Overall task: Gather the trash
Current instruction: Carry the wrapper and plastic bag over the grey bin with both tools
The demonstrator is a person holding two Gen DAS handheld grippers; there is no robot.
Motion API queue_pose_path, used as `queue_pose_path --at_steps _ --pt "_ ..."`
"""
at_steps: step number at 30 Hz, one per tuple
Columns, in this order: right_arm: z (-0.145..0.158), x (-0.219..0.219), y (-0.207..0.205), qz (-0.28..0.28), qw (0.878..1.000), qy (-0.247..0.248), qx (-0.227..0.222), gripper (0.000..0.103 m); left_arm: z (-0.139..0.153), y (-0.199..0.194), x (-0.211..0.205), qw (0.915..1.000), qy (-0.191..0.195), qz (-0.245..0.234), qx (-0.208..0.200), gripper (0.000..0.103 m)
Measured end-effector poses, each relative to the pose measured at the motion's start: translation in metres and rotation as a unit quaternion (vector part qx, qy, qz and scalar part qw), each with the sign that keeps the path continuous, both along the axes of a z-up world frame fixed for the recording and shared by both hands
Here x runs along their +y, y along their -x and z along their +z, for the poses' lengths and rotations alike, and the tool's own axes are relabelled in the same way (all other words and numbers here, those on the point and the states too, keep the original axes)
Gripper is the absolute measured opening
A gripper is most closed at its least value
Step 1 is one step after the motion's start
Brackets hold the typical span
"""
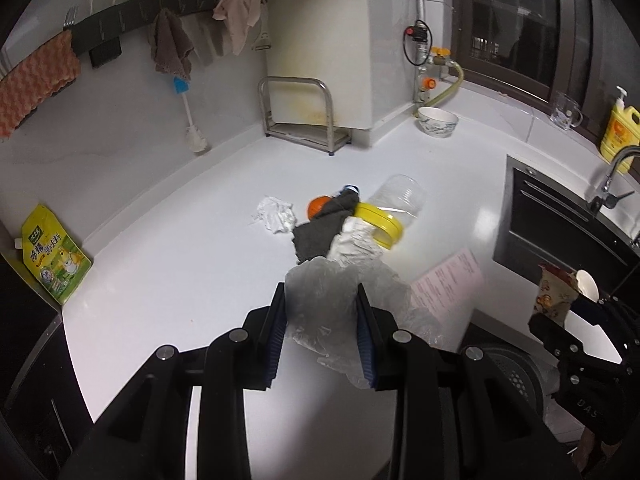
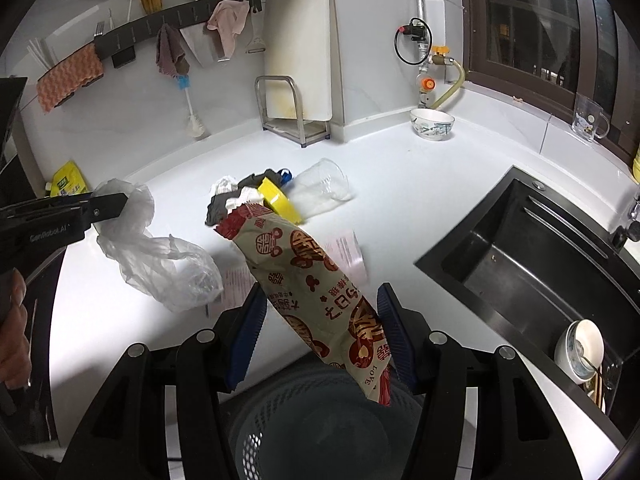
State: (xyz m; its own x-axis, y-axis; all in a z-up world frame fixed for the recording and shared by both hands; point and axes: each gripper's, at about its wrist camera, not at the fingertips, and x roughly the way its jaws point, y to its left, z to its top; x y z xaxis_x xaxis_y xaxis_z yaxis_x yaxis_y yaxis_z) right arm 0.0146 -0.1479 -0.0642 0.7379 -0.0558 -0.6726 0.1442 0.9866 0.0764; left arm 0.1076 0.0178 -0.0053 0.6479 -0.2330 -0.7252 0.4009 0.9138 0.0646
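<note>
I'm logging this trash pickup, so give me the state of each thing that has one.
left gripper: shut on thin plastic bag, lifted
right gripper: shut on snack wrapper, over the mesh bin
clear plastic cup: on its side
sink: dishes inside

Left claw (image 1: 322, 332) clamping clear plastic bag (image 1: 328, 296), white counter (image 1: 180, 248)

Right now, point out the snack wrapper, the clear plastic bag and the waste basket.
snack wrapper (image 2: 316, 300): right wrist view, middle of its printed face.
clear plastic bag (image 2: 160, 260): right wrist view, its crumpled hanging body.
waste basket (image 2: 320, 420): right wrist view, its inner mesh wall.
</note>
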Motion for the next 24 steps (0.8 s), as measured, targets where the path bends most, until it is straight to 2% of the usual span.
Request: queue_pose_path --at_steps 12,24 --pt "-0.016 -0.023 0.056 0.029 0.999 -0.014 0.026 0.055 -0.015 0.075 -0.032 0.9999 0.002 0.003 0.011 0.031" --pt "-0.040 -0.046 0.091 0.054 0.996 -0.025 0.062 0.055 -0.036 0.133 -0.058 0.9995 -0.002 0.017 0.026 0.031"
